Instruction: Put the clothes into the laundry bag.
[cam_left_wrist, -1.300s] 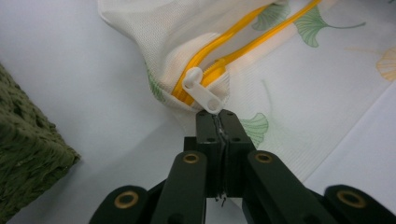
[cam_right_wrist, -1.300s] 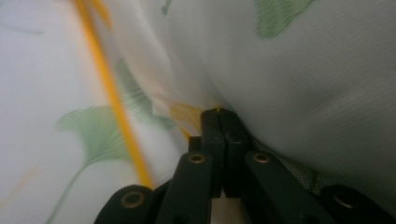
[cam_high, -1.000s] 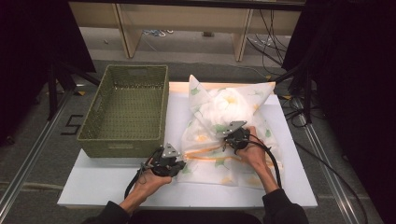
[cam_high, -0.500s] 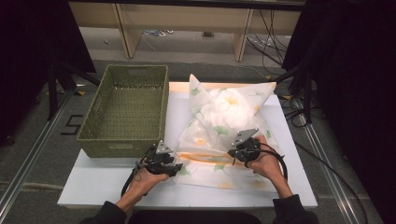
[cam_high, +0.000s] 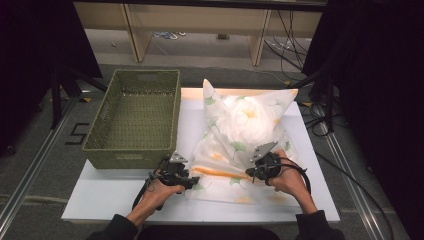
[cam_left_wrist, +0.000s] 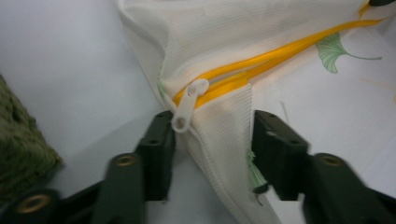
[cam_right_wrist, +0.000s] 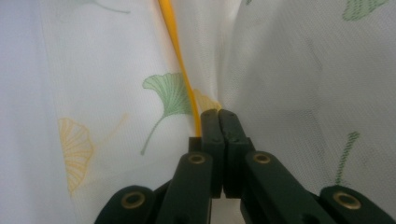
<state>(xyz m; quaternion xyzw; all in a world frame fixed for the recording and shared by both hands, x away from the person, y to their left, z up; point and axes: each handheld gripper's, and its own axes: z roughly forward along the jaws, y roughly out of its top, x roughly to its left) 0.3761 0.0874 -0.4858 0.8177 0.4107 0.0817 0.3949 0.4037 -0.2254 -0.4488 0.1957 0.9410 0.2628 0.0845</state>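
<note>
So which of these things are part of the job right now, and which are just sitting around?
In the job:
mesh bag
zipper
zipper pull
left gripper
right gripper

Lying about:
green basket
white board
cables on the floor

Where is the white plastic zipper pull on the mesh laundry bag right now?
In the left gripper view, the white zipper pull hangs at the yellow zipper's near end, against the left gripper's left-hand jaw, jaws parted.

Black two-jaw left gripper (cam_high: 192, 183) and right gripper (cam_high: 251, 173): brass rivets, grey three-cornered top plates, trailing black cables; person's dark sleeves (cam_high: 116, 229).
</note>
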